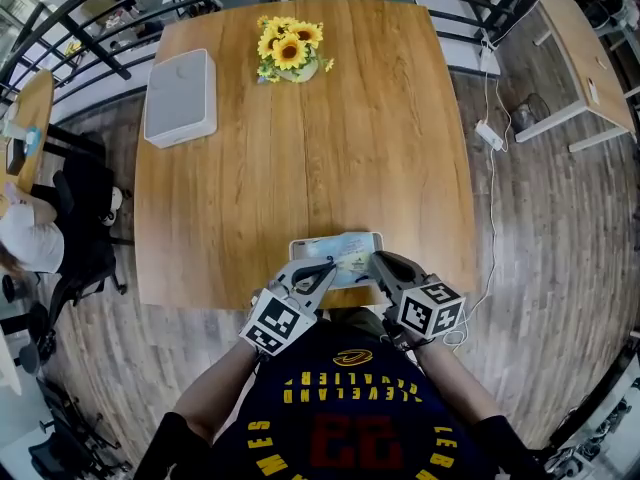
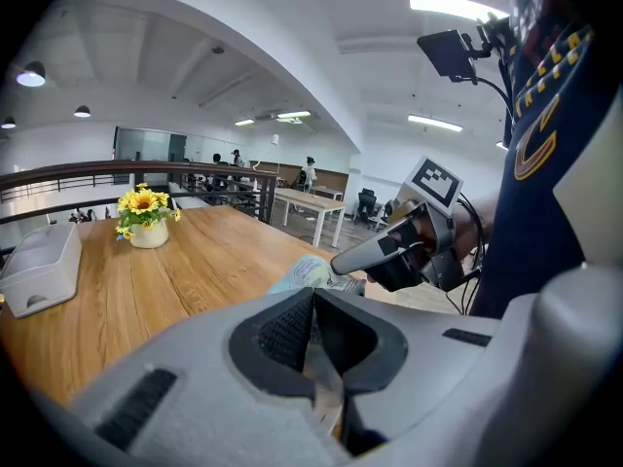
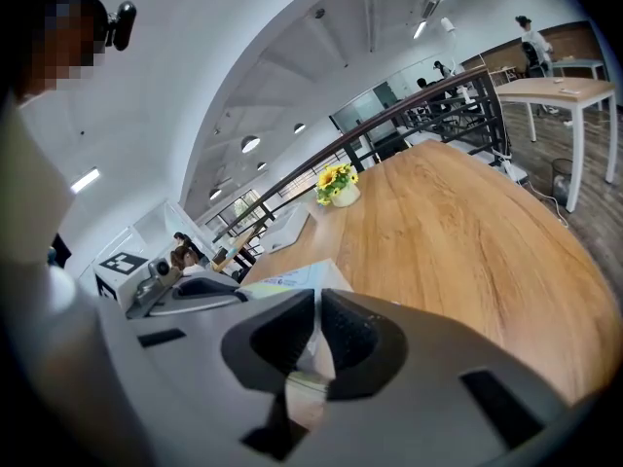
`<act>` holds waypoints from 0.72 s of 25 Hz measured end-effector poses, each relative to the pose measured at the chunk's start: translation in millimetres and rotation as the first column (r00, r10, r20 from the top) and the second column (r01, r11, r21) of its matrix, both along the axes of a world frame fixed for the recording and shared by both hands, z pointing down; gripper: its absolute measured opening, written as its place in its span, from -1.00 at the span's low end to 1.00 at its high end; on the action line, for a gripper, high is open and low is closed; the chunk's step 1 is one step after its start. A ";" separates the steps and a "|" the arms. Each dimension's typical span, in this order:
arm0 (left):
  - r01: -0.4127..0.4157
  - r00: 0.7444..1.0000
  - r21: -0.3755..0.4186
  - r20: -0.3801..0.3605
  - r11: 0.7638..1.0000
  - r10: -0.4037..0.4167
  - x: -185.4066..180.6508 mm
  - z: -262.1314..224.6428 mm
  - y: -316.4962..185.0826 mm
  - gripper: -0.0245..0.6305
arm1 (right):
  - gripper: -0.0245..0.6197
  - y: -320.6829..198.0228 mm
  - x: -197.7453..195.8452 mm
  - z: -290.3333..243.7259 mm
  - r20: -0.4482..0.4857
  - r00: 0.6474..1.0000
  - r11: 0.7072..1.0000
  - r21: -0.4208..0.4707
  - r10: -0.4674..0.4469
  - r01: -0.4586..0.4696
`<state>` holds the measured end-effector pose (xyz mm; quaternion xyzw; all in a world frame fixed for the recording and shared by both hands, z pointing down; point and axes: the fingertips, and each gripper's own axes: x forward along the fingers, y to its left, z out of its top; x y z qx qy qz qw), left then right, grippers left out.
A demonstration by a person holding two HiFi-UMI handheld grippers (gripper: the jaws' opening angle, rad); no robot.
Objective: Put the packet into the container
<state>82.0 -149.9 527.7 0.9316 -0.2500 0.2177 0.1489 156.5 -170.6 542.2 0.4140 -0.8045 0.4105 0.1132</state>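
Observation:
A flat pale packet [image 1: 340, 251] with light printing lies at the near edge of the wooden table [image 1: 300, 158], right in front of me. My left gripper [image 1: 325, 273] is shut on its left near corner; in the left gripper view [image 2: 310, 324] the packet [image 2: 302, 272] runs in between the pads. My right gripper [image 1: 378, 263] pinches the right near corner, and in the right gripper view [image 3: 317, 334] the packet [image 3: 292, 278] sits between the nearly closed pads. The container, a lidded white box [image 1: 180, 96], stands far off at the table's back left [image 2: 39, 266].
A vase of yellow sunflowers [image 1: 288, 48] stands at the back middle of the table. A white cable and adapter [image 1: 490, 133] lie on the floor to the right, near another table [image 1: 585, 58]. A seated person [image 1: 25, 238] is at the left, beyond a black railing.

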 end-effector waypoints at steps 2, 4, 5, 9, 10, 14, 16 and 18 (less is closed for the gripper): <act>0.003 1.000 -0.009 0.001 1.000 -0.003 0.9 5.3 -0.7 -0.90 | -0.83 -0.5 1.0 4.9 -0.006 1.000 1.000 -0.007 -0.004 0.004; 0.005 1.000 -0.014 0.005 1.000 -0.005 2.4 10.0 -2.1 -0.90 | -0.83 -2.0 2.4 9.7 -0.017 1.000 1.000 -0.011 -0.010 0.010; 0.005 1.000 -0.016 0.007 1.000 -0.005 3.3 11.7 -3.0 -0.90 | -0.84 -3.0 3.0 11.6 -0.027 1.000 1.000 -0.010 -0.016 0.016; 0.002 1.000 -0.017 0.021 1.000 -0.001 5.6 15.6 -5.6 -0.90 | -0.84 -5.5 3.5 17.0 -0.081 0.995 0.999 0.003 -0.051 0.051; 0.001 1.000 -0.017 0.025 1.000 0.000 6.2 16.5 -5.4 -0.90 | -0.84 -5.3 3.6 18.5 -0.087 0.995 0.998 0.002 -0.057 0.057; 0.001 0.999 -0.021 0.037 1.000 -0.001 7.4 21.7 -6.6 -0.90 | -0.84 -7.0 4.3 24.6 -0.108 0.991 0.997 -0.003 -0.078 0.078; 0.005 0.999 -0.019 0.043 1.000 -0.004 6.0 24.8 -9.5 -0.90 | -0.85 -11.4 2.1 27.2 -0.114 0.990 0.996 0.004 -0.086 0.087; 0.007 0.999 -0.022 0.046 1.000 -0.006 5.0 27.2 -8.4 -0.90 | -0.85 -10.5 0.2 29.1 -0.113 0.990 0.996 0.003 -0.089 0.090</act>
